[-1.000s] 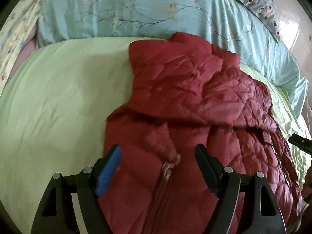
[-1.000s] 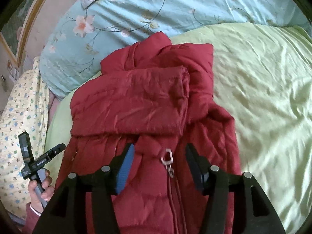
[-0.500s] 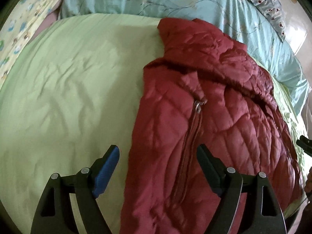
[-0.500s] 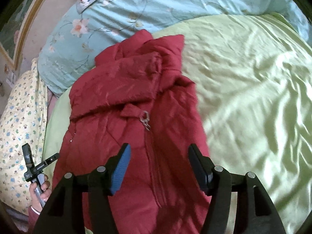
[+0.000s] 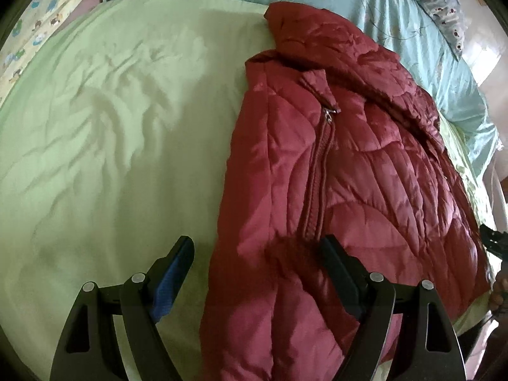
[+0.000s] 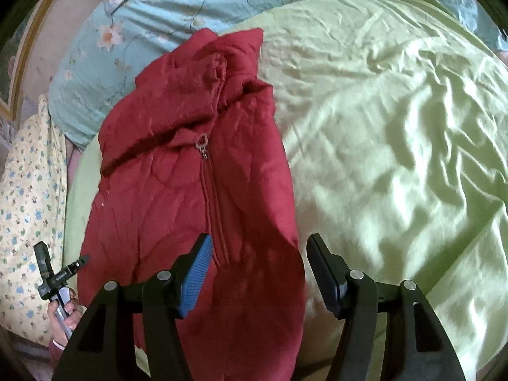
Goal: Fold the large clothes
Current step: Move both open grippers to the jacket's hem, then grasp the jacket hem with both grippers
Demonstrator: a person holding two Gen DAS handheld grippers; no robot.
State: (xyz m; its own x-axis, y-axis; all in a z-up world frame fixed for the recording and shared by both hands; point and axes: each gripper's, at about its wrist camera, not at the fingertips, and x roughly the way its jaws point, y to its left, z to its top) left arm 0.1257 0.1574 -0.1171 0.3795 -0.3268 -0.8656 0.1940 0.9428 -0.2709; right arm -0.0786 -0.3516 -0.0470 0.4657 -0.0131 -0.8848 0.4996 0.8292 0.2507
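While both grippers hang over the near end of it, nothing is grabbed yet, so here's the rundown:

Jacket: red quilted jacket [image 5: 349, 174] lies zipped up on the green sheet [image 5: 111, 158], filling the centre-right of the left wrist view and the centre-left of the right wrist view. Sleeves look tucked over the chest near the collar, so my guess is the side folds are done.

Zipper pull [image 6: 202, 146]: sits just below the collar, upper middle of the frame.

Left gripper [image 5: 257, 250]: fingers spread wide, straddling the jacket's left edge at the bottom of the frame, holding nothing.

Right gripper [image 6: 257, 247]: also spread and empty, straddling the opposite edge.

Why there: probably lining up on the hem corners to fold bottom up toward the collar.

Background: blue floral quilt [image 6: 158, 6] along the top.
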